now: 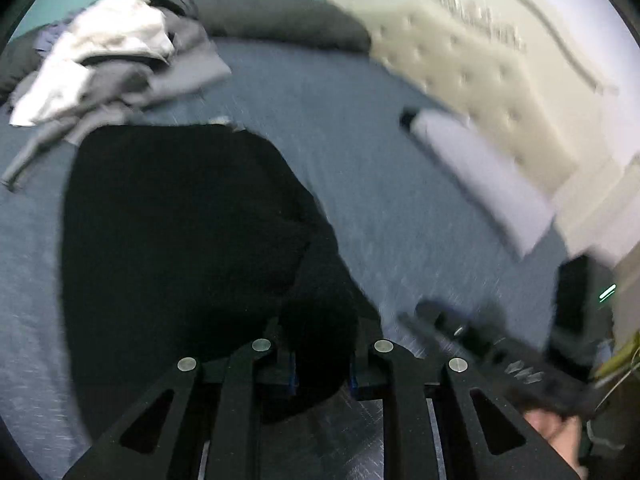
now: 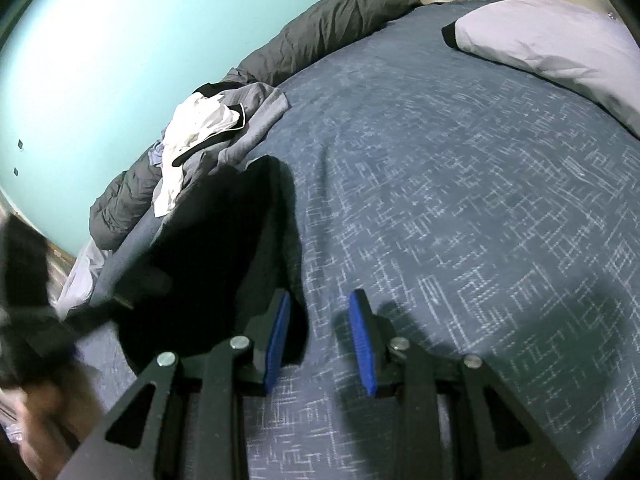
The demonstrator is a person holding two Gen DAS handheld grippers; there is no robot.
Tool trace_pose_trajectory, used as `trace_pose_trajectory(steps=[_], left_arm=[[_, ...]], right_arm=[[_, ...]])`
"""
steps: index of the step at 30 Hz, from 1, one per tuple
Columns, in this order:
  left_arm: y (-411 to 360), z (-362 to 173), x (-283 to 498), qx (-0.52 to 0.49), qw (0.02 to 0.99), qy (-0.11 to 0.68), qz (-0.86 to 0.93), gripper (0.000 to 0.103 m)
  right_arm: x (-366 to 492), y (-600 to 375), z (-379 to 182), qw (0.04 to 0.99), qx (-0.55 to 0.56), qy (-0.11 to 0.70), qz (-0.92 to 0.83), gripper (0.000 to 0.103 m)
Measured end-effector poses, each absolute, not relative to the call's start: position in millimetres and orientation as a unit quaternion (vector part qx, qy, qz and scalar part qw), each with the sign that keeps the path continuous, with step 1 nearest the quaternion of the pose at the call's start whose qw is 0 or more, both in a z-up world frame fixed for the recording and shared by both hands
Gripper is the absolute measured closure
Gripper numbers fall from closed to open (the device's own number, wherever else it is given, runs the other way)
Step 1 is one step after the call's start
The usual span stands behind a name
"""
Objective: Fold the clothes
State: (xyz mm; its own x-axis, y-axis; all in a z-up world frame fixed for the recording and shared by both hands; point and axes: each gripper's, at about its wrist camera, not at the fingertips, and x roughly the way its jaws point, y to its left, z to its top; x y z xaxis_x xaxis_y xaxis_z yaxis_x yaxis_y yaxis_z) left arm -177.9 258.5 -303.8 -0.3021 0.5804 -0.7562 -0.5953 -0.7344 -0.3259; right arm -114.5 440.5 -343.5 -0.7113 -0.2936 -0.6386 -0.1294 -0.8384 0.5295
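Note:
A black garment (image 1: 180, 220) lies spread on the blue patterned bedspread (image 1: 380, 180). My left gripper (image 1: 323, 376) is shut on a bunched fold of it, and dark cloth fills the gap between the jaws. The view is smeared by motion. In the right wrist view the same black garment (image 2: 208, 248) lies to the left. My right gripper (image 2: 319, 342) hovers low over the bedspread (image 2: 460, 200), open, blue pads (image 2: 362, 344) apart; the garment's edge lies by the left pad. Blurred, the right gripper (image 1: 480, 344) shows at lower right.
A pile of white and grey clothes (image 1: 104, 52) (image 2: 208, 128) sits at the far side by a dark rolled duvet (image 2: 328, 20). A pale pillow (image 2: 552, 44) lies against the tufted headboard (image 1: 480, 60). A hand (image 2: 40, 420) shows at lower left.

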Motion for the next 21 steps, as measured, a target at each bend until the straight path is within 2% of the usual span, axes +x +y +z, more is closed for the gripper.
trace_pose_trajectory(steps=[2,5,7,9,10,13,16,21], left_arm=[[265,-314,-177,-0.472,0.355,0.012,0.806,0.083],[254,-298,-179,-0.468,0.357,-0.009,0.809,0.079],[242,-283,-180,-0.459,0.355,-0.02,0.814,0.072],[224,-268,-180,-0.446,0.352,-0.033,0.822,0.056],[214,-261,-179,-0.439,0.35,-0.041,0.826,0.054],[186,-247,-179,-0.423,0.339,-0.057,0.838,0.052],[160,-247,-182,-0.414,0.296,-0.042,0.86,0.051],[142,-280,-188,-0.445,0.252,-0.01,0.859,0.051]], right_arm=[[-115,440,-344,0.05,0.378,-0.281,-0.88,0.072],[-116,436,-341,0.058,0.376,-0.28,-0.882,0.072],[-116,434,-338,0.067,0.369,-0.283,-0.883,0.072],[-116,432,-335,0.076,0.362,-0.287,-0.884,0.072],[-117,430,-333,0.081,0.357,-0.289,-0.885,0.072],[-118,426,-327,0.097,0.343,-0.298,-0.886,0.061],[-121,419,-323,0.123,0.335,-0.308,-0.882,0.058],[-133,394,-317,0.154,0.335,-0.296,-0.881,0.052]])
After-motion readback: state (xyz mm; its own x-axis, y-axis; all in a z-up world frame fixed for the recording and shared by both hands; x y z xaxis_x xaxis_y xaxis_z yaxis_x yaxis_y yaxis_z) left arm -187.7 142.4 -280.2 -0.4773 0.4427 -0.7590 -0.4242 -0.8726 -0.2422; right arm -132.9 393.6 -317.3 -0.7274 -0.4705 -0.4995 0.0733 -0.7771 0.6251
